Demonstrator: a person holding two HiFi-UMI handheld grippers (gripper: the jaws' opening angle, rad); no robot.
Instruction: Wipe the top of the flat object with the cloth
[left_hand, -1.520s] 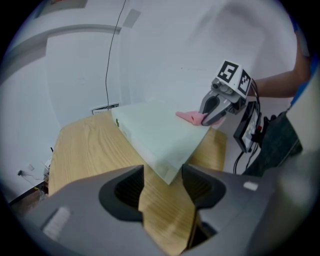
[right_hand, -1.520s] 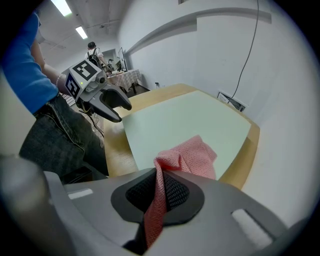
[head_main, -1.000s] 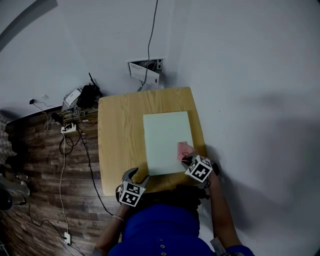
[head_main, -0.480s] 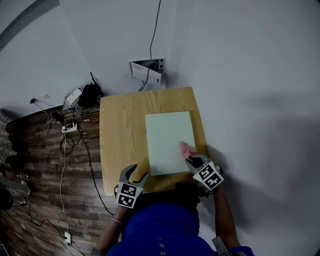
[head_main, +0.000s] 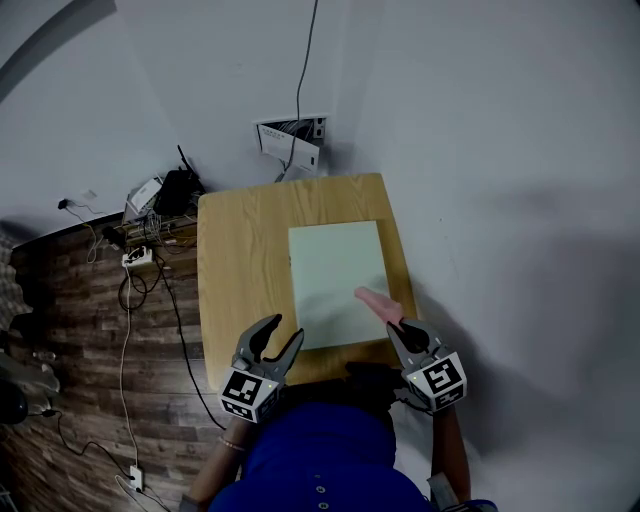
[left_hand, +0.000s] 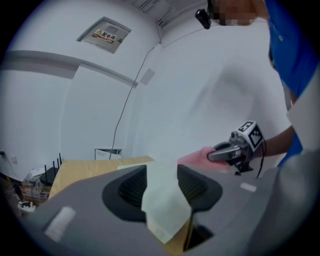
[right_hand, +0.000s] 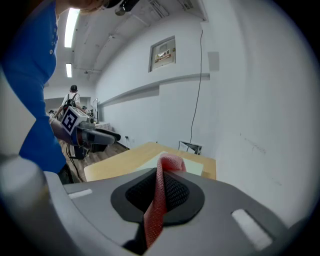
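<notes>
Mostly cloth hidden in clamping right tool; left tool empty, spread, just narrowing.

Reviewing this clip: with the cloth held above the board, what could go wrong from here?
The pink cloth is pinched as a thin strip in the right claw; it might slip out during wiping. The pale green board lies unheld near the table's right edge; a sideways stroke could push it off.

A light wooden rectangular table stands against a plain white wall. Dark wood-plank floor lies to its left, strewn with black and white cables. A thin black cord climbs the wall.
</notes>
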